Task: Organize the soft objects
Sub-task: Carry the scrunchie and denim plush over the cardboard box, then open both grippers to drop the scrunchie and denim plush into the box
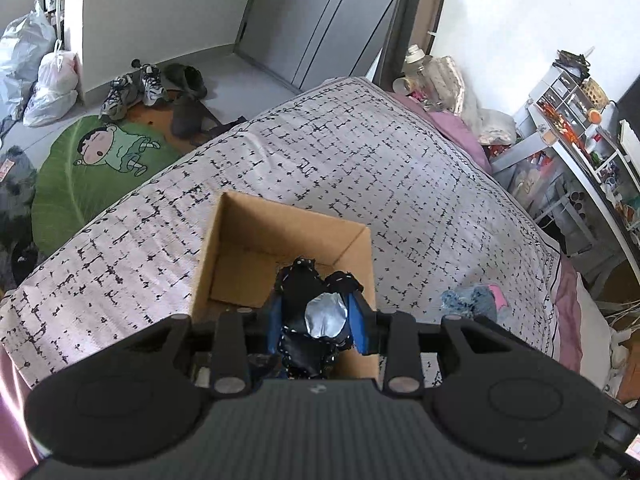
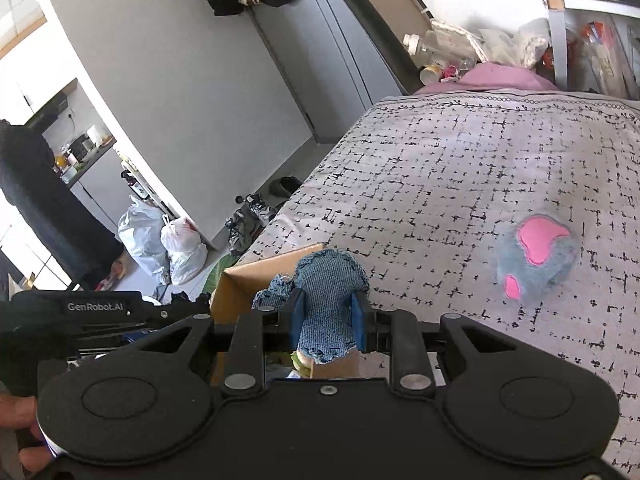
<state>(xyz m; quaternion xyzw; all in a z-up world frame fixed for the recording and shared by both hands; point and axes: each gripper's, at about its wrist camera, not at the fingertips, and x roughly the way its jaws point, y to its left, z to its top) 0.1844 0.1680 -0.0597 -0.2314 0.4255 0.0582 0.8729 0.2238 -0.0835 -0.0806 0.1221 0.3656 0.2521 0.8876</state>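
Left wrist view: the left gripper (image 1: 318, 312) pinched a black soft toy (image 1: 310, 304) with white stitching and a silver patch between its blue pads (image 1: 358, 320). The toy hung at lower centre of the frame, over the open cardboard box (image 1: 224, 248), which stood on the patterned bedspread (image 1: 360, 152). The visible part of the box floor appeared bare.

Right wrist view: the right gripper (image 2: 326, 322) pinched a blue denim soft toy (image 2: 328, 292) at lower centre of the frame, just beside the box's near corner (image 2: 248, 284), with a frayed limb trailing to the left. The left gripper's body appeared at lower left. A grey plush with pink patches (image 2: 536, 256) lay on the bedspread (image 2: 460, 168) at right of the frame, well apart from the box; in the left wrist view it sat at lower right (image 1: 476, 298).

Risks, as judged: both grippers converged on one opening, so they could collide at the rim. The denim toy seemed to sit over the box edge, not clearly inside; released there, it could drape on the wall or fall outside. The light box on soft bedding could tip or slide if a gripper pressed its wall. Loose stitching or frayed denim might snag on a pad at release.
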